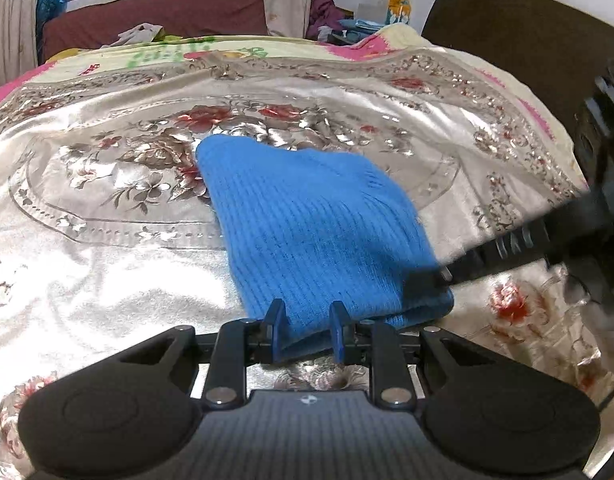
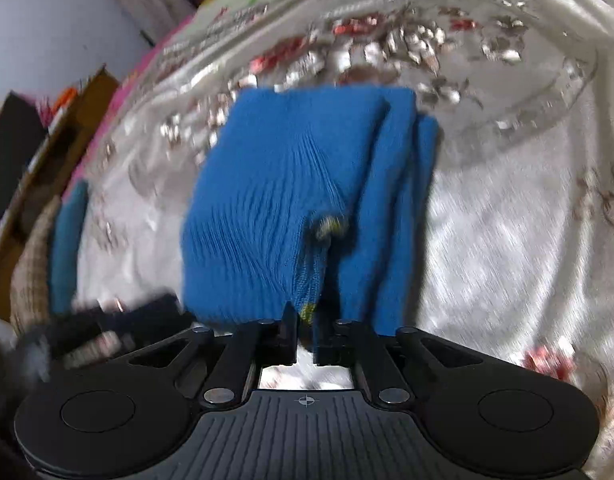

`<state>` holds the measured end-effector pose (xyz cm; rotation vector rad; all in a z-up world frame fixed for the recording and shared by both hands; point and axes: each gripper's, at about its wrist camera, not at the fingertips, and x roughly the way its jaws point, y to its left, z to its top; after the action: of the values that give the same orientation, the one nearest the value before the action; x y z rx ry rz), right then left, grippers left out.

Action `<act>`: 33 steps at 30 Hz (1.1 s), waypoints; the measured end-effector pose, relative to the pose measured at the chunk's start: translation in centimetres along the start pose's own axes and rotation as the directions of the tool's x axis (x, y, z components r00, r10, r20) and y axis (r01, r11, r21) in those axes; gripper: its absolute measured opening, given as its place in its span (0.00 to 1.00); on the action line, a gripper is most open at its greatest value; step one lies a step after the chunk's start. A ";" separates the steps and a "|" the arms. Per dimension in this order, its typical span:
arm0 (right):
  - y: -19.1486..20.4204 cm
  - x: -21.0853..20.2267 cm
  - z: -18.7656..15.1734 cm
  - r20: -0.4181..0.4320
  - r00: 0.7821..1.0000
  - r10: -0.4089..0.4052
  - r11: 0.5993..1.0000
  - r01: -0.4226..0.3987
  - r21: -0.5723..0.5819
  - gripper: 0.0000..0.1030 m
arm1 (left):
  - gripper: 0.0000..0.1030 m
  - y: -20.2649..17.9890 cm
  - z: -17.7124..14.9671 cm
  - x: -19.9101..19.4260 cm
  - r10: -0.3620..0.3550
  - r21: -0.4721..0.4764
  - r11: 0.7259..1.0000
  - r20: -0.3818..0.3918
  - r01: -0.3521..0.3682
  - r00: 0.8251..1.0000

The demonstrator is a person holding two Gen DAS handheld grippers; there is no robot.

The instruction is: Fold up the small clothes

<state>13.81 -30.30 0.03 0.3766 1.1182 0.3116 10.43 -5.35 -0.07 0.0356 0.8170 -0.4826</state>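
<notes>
A blue knit garment (image 1: pixel 319 232) lies folded on a shiny floral bedspread (image 1: pixel 107 264). My left gripper (image 1: pixel 305 320) is shut on its near edge, with cloth bunched between the blue fingers (image 1: pixel 275 320). My right gripper (image 2: pixel 311 320) is shut on the garment (image 2: pixel 275 200) at another edge. That view is blurred and shows several folded layers and a small yellow-green patch (image 2: pixel 331 226). The right gripper also shows in the left wrist view (image 1: pixel 435 280), at the garment's right corner.
A dark headboard (image 1: pixel 527 40) stands at the back right. Clothes are piled beyond the bed near a window (image 1: pixel 331 16). In the right wrist view, folded cloth (image 2: pixel 67 240) and a cardboard box (image 2: pixel 47 160) sit at the bed's left edge.
</notes>
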 end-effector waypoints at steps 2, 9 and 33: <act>-1.2 -0.4 -1.2 -0.001 1.000 -0.025 1.000 0.025 0.016 0.04 | 0.30 0.2 0.0 0.5 0.000 0.003 1.000 -0.003 0.000 1.000; -3.0 -2.0 -1.4 0.013 1.000 0.011 0.996 -0.012 0.086 0.16 | 0.33 -0.5 -0.7 3.6 0.027 0.047 0.999 -0.063 -0.024 0.998; -3.1 -0.9 5.0 0.211 0.977 0.016 0.988 -0.048 0.148 0.10 | 0.35 -0.4 -0.1 3.4 0.021 0.033 0.999 -0.062 -0.019 0.998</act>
<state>18.12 -34.17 1.30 0.5515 0.9315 0.2095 12.18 -7.10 -2.47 0.0887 0.8692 -0.4780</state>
